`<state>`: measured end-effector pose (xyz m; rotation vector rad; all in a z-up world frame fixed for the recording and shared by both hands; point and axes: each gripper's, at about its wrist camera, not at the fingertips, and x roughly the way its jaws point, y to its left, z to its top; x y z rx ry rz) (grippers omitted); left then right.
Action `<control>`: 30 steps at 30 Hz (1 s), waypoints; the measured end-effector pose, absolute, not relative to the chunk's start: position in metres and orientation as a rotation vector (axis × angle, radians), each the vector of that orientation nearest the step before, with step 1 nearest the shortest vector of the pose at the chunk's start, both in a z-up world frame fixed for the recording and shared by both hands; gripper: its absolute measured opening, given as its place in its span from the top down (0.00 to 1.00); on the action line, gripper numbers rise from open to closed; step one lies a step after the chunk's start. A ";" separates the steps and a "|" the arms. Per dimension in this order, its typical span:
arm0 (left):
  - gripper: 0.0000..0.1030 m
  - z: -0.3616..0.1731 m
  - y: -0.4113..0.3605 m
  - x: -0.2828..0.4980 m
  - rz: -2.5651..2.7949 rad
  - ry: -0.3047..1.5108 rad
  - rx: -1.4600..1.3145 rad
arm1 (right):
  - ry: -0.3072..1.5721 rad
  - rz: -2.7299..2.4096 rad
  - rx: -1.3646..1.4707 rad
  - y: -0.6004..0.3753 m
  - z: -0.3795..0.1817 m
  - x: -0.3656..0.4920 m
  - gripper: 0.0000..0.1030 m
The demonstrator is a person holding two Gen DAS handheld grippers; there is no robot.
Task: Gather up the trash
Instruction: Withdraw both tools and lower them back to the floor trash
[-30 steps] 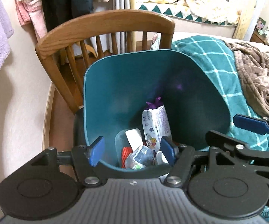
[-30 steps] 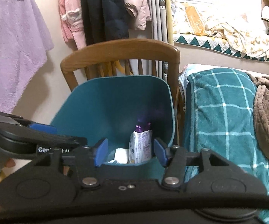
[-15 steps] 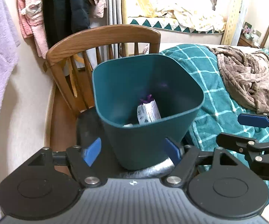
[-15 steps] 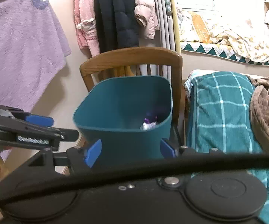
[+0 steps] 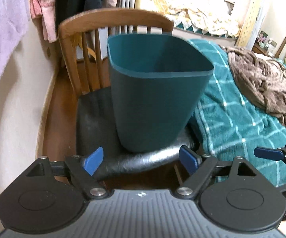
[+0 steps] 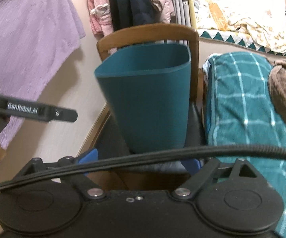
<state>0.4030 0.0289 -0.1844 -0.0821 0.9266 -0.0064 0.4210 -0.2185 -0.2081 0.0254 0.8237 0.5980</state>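
A teal plastic trash bin stands upright on the black seat of a wooden chair; it also shows in the right wrist view. Its contents are hidden from this low angle. My left gripper is open and empty, in front of the chair seat and below the bin. My right gripper is open and empty, also in front of the seat, with a black cable crossing its view. The right gripper's blue tip shows in the left wrist view; the left gripper's arm shows in the right wrist view.
A bed with a teal checked blanket and a brown throw lies right of the chair. A wall with a hanging purple garment is on the left. Coats hang behind the chair.
Both grippers have drawn back and down from above the bin. The trash inside, visible a second ago, is now hidden by the bin's wall.
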 end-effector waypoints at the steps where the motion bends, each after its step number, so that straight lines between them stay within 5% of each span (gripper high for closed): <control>1: 0.09 -0.194 0.029 0.400 -0.009 0.941 -0.080 | 0.831 0.600 0.019 -0.218 -0.214 0.416 0.06; 3: 0.02 -0.215 0.029 0.394 0.001 0.977 -0.066 | 0.856 0.598 0.004 -0.216 -0.229 0.407 0.03; 17: 0.02 -0.461 0.043 0.344 0.126 1.361 -0.156 | 1.171 0.575 -0.093 -0.201 -0.433 0.357 0.00; 30: 0.02 -0.693 0.042 0.289 0.191 1.588 -0.196 | 1.271 0.455 -0.222 -0.218 -0.662 0.388 0.01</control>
